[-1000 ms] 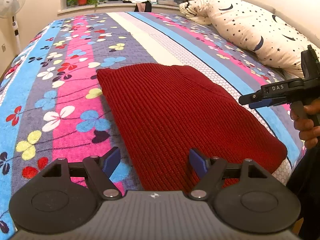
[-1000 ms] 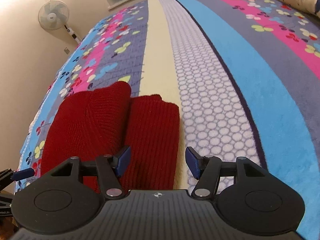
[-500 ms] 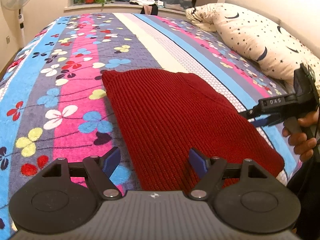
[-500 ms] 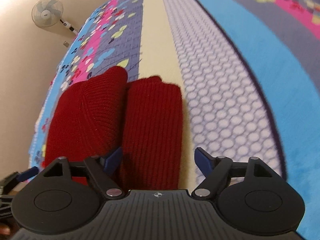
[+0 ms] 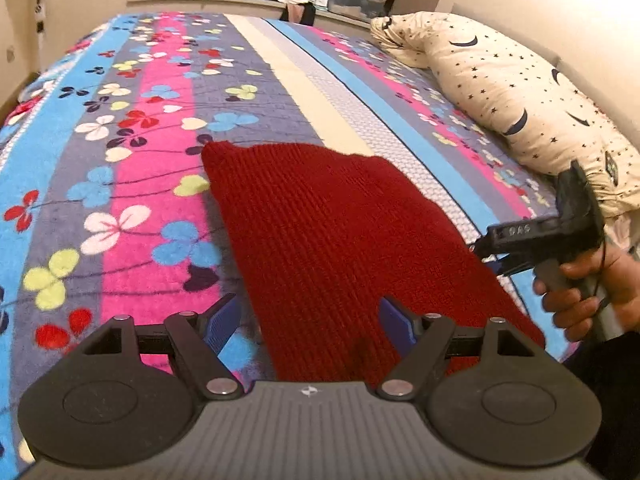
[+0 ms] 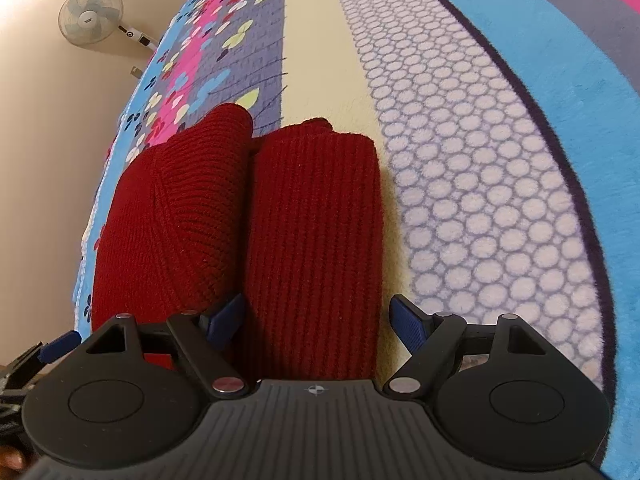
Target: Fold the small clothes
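Sweater (image 5: 332,240), red and knitted, lies folded on the flowery striped blanket (image 5: 132,184) of the bed.

Seen from the right wrist, one folded part of the sweater sits between the right gripper's (image 6: 318,322) blue pads, which stand wide apart and do not press it. The left gripper (image 5: 310,322) hangs over the near edge of the sweater with its jaws apart too, holding nothing. A hand (image 5: 588,292) holds the right gripper at the sweater's right side. Past the sweater, a starry pillow (image 5: 516,96) rests on the bed.
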### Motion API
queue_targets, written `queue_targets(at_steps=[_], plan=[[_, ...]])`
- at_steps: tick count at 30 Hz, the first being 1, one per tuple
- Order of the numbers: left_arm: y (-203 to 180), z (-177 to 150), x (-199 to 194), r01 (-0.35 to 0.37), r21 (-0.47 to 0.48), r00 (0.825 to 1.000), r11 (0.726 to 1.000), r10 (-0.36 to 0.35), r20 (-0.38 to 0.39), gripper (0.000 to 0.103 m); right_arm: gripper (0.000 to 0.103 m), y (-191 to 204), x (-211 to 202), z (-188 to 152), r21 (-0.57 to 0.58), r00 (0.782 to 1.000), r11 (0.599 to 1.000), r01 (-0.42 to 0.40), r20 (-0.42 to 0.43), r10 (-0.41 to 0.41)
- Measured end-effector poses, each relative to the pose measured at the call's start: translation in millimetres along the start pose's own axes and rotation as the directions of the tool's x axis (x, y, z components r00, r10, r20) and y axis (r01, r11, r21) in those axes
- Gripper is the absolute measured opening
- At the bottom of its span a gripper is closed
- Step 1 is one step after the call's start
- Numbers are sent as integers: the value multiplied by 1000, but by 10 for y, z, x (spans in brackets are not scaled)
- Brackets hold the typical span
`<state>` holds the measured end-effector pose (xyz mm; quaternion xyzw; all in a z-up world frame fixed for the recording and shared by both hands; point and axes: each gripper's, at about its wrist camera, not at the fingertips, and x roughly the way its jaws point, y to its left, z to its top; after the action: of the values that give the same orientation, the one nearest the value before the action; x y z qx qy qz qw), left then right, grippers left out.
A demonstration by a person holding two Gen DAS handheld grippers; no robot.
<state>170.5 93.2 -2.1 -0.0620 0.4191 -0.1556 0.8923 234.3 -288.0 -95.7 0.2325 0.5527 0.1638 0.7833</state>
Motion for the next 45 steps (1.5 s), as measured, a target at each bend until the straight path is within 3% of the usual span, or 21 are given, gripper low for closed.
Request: queue_targets(at_steps=[3,7,10,13,17,23,27,29,31,37,40,45], plan=[[122,148,82,45,-38,998,998,-46,-31,84,76,14,19,11,-7,1000,1000,-13,-2,13],[412,218,358,83,-180,994,980,-94,-55,84,68,26,48,22,-8,1000,1000,-27,-4,27],[596,183,600,140,-304,981,942,-173,-85,85,58,45,68,33,-16,999,999,-45,-6,45],[650,205,790,215,-349,961,912,-261,-91,90,54,50,84,54,-30,999,998,-51,-8,51],[772,191,1062,257,-432,938,865,-331,-106,96,50,57,104,74,-33,998,998,-57,-6,57],[826,202,1374,294,-475,920,830,-380,-95,99,46,56,120,89,-33,998,998,-61,7,61],[766,270,1396,274,-445,932,853,-349,-97,95,43,53,106,94,-43,998,997,-64,21,65],[724,309,1346,266,-418,940,869,-329,-87,82,41,72,88,95,-52,997,997,-63,36,65],[687,371,1273,259,-388,946,885,-313,-82,76,39,110,55,96,-67,996,996,-66,58,70],[577,656,946,223,-220,973,950,-231,-15,69,33,236,13,172,-123,981,987,-108,147,126],[620,810,734,197,-129,980,972,-191,56,68,30,399,6,239,-156,963,976,-149,203,180],[949,1005,391,125,-100,971,987,-100,219,71,29,915,52,407,-289,900,938,-192,328,286]])
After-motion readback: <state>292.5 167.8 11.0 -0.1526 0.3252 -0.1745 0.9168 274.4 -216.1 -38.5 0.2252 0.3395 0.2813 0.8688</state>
